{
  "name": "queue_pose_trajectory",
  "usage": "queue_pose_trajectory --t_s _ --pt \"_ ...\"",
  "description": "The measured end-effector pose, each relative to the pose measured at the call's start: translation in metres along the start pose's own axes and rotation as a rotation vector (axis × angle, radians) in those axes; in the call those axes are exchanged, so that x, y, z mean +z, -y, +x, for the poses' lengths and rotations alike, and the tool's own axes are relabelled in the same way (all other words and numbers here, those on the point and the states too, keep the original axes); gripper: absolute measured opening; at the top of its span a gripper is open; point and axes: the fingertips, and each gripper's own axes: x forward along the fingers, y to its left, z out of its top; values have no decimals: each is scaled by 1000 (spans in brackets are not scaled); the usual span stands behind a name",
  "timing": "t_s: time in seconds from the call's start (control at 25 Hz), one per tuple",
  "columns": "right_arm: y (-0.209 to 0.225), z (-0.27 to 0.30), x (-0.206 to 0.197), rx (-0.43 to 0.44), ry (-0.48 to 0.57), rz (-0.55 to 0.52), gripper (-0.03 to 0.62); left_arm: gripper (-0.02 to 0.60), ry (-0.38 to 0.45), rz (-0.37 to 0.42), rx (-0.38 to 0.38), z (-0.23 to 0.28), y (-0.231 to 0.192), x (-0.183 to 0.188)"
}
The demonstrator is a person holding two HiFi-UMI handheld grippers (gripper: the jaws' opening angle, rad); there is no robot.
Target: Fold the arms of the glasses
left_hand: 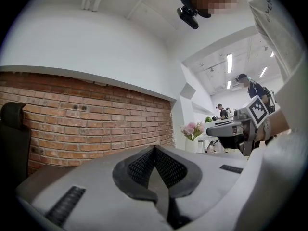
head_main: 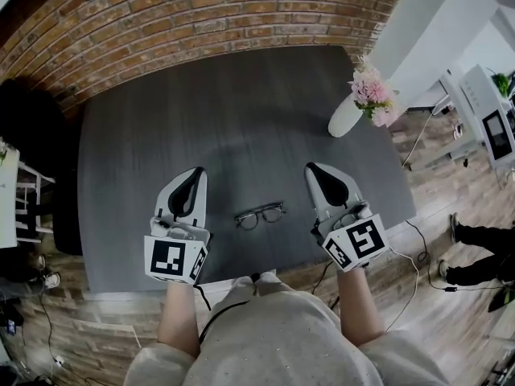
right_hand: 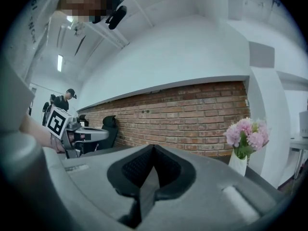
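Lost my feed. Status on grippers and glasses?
Left gripper jaws shut, empty. Right gripper same. Glasses on table between them, not touched. Flower vase at far edge, nothing in the way.

Even, bright indoor light; strong fisheye bending toward dark edges

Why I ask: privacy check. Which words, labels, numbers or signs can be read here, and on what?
No text reads whole.
Dark print on the person's top: cut off, warped, unreadable.
Cubes on left gripper and right gripper: square markers, no letters.
Screen on the white machine: too small to read.
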Motion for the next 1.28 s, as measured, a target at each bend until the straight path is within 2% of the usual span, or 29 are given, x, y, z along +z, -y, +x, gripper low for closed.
queue_pose_trajectory --t_s 0.64,1.28 --pt "-14 6 31 25 56 -3 0 -2 61 -28 68 -19 -19 31" --pt "-18 11 38 26 70 2 0 -2 89 -65 87 -26 -31 35"
